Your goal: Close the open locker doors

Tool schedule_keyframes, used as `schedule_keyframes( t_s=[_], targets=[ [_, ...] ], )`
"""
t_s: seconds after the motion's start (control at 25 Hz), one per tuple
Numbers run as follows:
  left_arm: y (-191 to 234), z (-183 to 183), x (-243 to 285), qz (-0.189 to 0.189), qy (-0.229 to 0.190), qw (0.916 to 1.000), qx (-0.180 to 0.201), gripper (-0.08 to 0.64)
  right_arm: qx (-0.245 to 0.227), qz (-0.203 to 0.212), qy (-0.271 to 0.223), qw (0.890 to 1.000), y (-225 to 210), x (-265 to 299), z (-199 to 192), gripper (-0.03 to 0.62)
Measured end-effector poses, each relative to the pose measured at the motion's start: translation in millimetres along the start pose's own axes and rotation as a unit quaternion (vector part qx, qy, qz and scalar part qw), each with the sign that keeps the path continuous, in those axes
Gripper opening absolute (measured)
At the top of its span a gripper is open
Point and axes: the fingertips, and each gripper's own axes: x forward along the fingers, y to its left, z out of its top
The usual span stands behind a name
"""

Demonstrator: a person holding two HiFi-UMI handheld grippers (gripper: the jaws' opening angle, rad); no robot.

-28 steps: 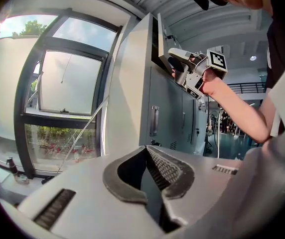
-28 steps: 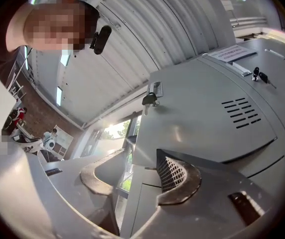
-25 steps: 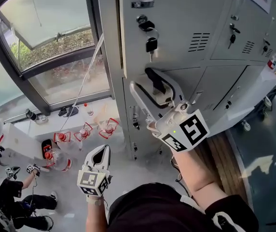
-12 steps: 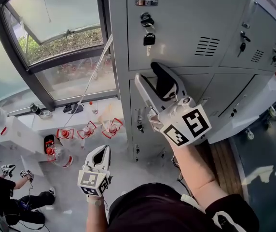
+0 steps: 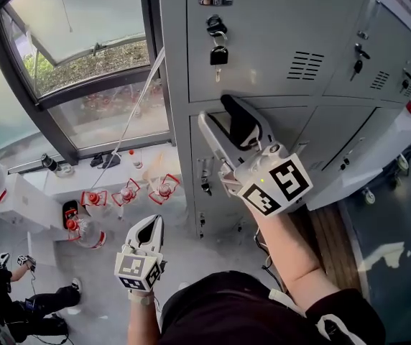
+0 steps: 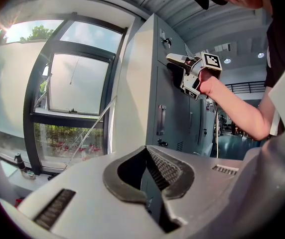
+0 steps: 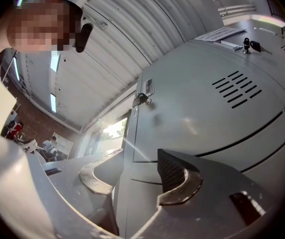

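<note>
The right gripper (image 5: 220,117) has its two jaws spread as wide as they go, having just been opening. They grip nothing. Between them stands only the flat front of the grey sheet-metal lower locker door (image 5: 286,124). The tips sit at its top left corner, just under the seam with the vented grey upper door (image 5: 263,34). Whether they touch the metal I cannot tell. The left gripper (image 5: 150,225) has its jaws closed tip to tip on nothing. It hangs low over the floor, well apart from the lockers, so the right hand is much the nearer.

The lower door lies straight ahead of the right jaws, its face turned out toward the person and its long axis seemingly upright. The black key (image 5: 218,54) at the upper door's left edge suggests the free edges are on the left, toward the large dark-framed window (image 5: 83,70), with the hinges on the right. The lower door looks flush or nearly so. Any remaining push should probably go straight into its face near that left edge.
</note>
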Motion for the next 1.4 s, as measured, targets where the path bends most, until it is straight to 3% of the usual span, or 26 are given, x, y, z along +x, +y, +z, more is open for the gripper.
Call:
schedule_keyframes(
  t_s=[0.32, 0.72, 1.08, 1.4],
  targets=[
    [-15.6, -3.2, 7.0, -0.036, 0.002, 0.9993, 0.000, 0.018, 0.000, -0.020, 0.035, 0.999, 2.8, -32.2, -27.7, 0.216],
    [-54.9, -12.9, 26.9, -0.114, 0.015, 0.9934, -0.001, 0.018, 0.018, -0.097, 0.108, 0.989, -3.7, -114.3, -82.5, 0.156],
    [-101.3, -29.0, 48.8, -0.197, 0.039, 0.9797, 0.008, 0.018, 0.027, -0.185, 0.177, 0.966, -3.9, -203.7, -124.0, 0.090],
    [-137.5, -42.3, 61.4, -0.260, 0.048, 0.9644, 0.008, 0.018, 0.052, -0.232, 0.244, 0.940, 17.3, -274.0, -161.9, 0.074]
  ],
)
